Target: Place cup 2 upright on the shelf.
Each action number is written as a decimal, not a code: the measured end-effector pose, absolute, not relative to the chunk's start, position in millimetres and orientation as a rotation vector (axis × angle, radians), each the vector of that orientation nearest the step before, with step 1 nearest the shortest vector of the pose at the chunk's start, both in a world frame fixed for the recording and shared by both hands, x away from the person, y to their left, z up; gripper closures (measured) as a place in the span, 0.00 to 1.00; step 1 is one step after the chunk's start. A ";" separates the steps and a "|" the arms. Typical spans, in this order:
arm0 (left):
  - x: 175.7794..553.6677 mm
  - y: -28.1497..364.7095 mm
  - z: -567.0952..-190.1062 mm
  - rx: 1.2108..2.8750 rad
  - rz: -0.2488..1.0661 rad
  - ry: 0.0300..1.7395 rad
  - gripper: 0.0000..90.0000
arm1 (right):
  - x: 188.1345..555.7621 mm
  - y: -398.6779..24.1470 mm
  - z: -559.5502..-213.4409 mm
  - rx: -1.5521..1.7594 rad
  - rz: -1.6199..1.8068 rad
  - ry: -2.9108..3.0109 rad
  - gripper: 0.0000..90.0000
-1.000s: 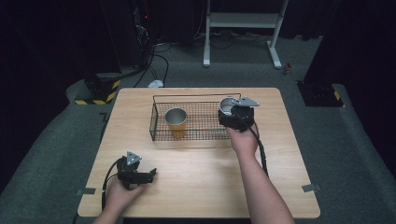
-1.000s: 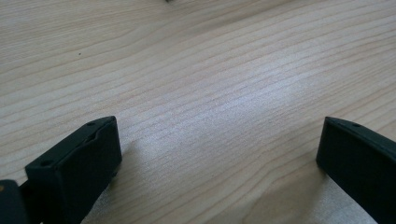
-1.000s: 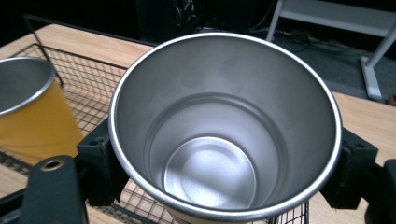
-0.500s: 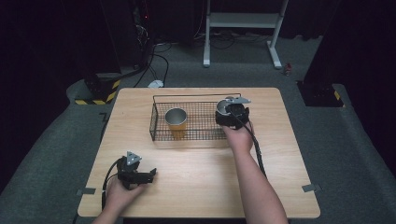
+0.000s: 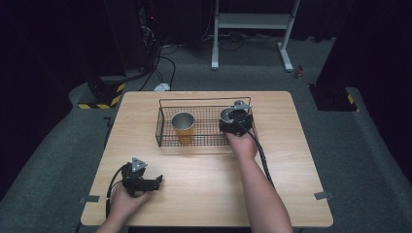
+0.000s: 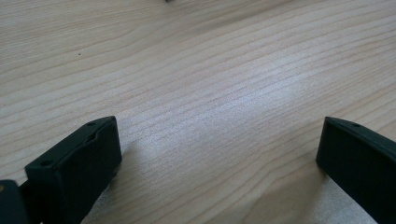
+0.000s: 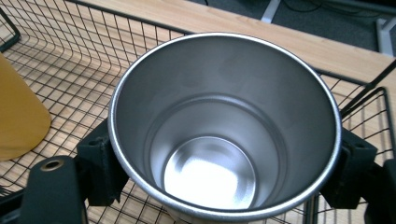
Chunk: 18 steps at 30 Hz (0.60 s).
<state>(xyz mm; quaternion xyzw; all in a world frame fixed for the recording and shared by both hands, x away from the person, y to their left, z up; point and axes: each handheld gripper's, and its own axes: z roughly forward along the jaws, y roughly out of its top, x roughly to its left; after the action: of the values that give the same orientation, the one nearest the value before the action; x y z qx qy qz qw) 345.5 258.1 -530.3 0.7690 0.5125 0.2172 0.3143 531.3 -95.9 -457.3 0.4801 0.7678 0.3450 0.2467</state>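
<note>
A black wire basket (image 5: 165,104) stands at the middle back of the wooden table (image 5: 291,160). A yellow cup (image 5: 183,124) with a metal inside stands upright in its left half. My right gripper (image 5: 229,117) is over the basket's right end, shut on a steel cup (image 7: 224,126) that it holds upright, the black jaws pressing its two sides. The steel cup (image 5: 227,114) is empty. The yellow cup (image 7: 18,116) is off to its left. My left gripper (image 5: 154,182) rests near the table's front left, open, with bare wood between its jaws (image 6: 219,154).
Beyond the table lie a grey floor, cables (image 5: 163,63) and a white stand's legs (image 5: 250,22). A yellow-and-black striped block (image 5: 102,94) sits on the floor at the left. A cable (image 5: 262,155) trails from the right gripper along the forearm.
My right gripper with the steel cup has shifted slightly left and down, over the basket's right end. The left gripper has stayed still.
</note>
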 end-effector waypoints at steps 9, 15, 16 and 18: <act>345.4 258.2 -530.3 2.027 0.572 1.351 0.00 | 534.9 -92.2 -467.0 1.344 0.901 2.123 0.21; 345.4 258.1 -530.3 2.027 0.573 1.351 0.00 | 535.3 -91.0 -466.9 1.348 0.911 2.136 0.21; 345.4 258.1 -530.3 2.027 0.572 1.351 0.00 | 535.2 -90.8 -466.4 1.345 0.909 2.140 0.21; 345.4 258.1 -530.3 2.027 0.573 1.351 0.00 | 535.2 -90.4 -466.4 1.341 0.908 2.152 0.21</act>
<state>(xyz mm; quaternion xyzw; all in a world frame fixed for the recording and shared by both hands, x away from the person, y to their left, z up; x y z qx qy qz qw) 345.4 258.1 -530.3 0.7690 0.5125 0.2172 0.3143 535.2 -90.4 -466.4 0.4855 0.7791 0.3286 0.2222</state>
